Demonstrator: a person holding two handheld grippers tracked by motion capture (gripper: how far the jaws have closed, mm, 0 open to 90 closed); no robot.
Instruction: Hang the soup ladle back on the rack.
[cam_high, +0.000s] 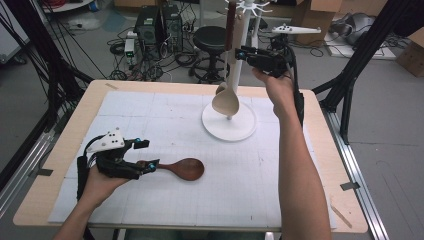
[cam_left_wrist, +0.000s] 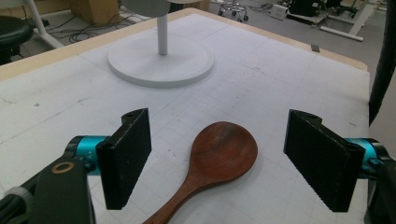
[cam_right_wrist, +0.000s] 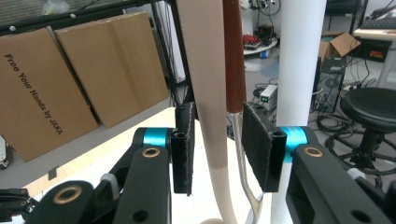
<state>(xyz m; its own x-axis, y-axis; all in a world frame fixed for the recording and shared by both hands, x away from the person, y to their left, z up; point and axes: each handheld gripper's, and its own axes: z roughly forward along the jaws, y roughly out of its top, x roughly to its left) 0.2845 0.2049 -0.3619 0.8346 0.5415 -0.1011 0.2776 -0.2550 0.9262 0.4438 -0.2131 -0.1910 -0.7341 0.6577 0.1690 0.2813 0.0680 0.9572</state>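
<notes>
Our left gripper (cam_left_wrist: 217, 158) hung open astride the dark spoon (cam_left_wrist: 219, 158) lying flat on the mat (cam_high: 150, 115). That spoon looked stiff, light, smooth; we judged its handle the best hold. Our right gripper (cam_right_wrist: 217, 144) stood loosely around the pale spoon (cam_right_wrist: 205, 93) hanging on the rack (cam_high: 229, 127), pads clear.

- "Free Your Hands by JAKA" — black print running slantwise along the brown cardboard box (cam_right_wrist: 44, 88) that leans at the left of the right gripper view.
- No other text can be read.
</notes>
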